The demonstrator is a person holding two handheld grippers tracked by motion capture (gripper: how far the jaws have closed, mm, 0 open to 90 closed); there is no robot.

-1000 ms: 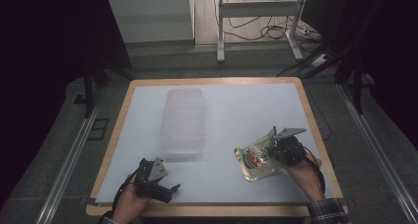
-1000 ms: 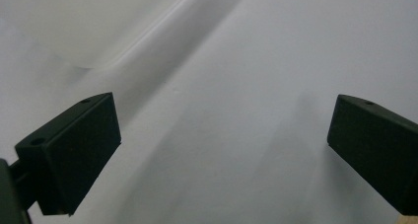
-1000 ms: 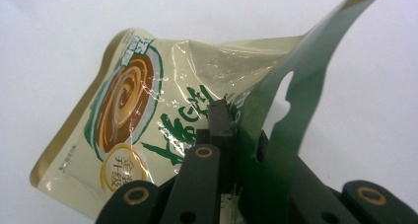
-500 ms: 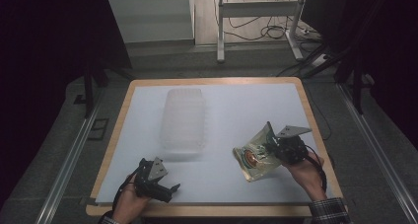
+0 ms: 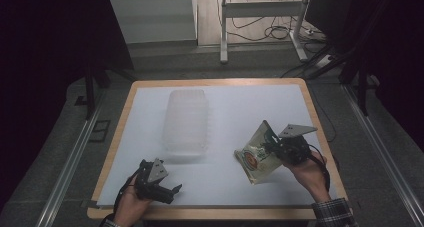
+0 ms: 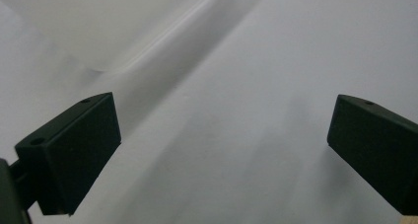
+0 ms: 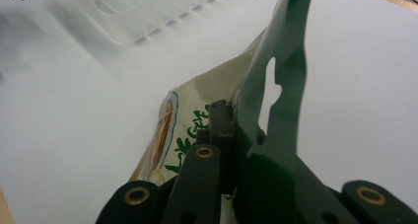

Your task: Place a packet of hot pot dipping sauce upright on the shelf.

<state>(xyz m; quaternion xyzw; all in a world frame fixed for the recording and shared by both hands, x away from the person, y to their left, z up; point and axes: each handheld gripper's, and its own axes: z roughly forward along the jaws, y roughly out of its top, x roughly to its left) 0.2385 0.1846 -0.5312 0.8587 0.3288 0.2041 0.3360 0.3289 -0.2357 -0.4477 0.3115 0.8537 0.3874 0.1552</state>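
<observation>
Overhead, from the high view, we see a white table [image 5: 250, 107] with a wooden rim, and two hands coming in from the bottom edge. Our right gripper [image 5: 274, 148] sits toward the right side of the table, its jaws pressed together on the upper edge of a snack bag [image 5: 256, 158], a pale packet with green print and a round picture on its front. The bag hangs tilted from the grip, its lower corner close to the white surface; whether that corner touches we cannot tell. Our left gripper [image 5: 172, 191] rests low near the front edge of the table, well apart from the bag, with its jaws spread and nothing between them. A clear plastic container [image 5: 186, 119] lies on the table between and beyond the two grippers, nearer the left one.

Next, in the left gripper view, we see the two black jaws standing wide apart over bare white table, gripping nothing.

Lastly, in the right gripper view, our jaws are shut tight on the dark green edge of the snack bag [image 7: 276, 86], which rises up past them, while the printed front falls away to the left. The clear plastic container [image 7: 143, 12] shows at the top left, apart from the bag.
</observation>
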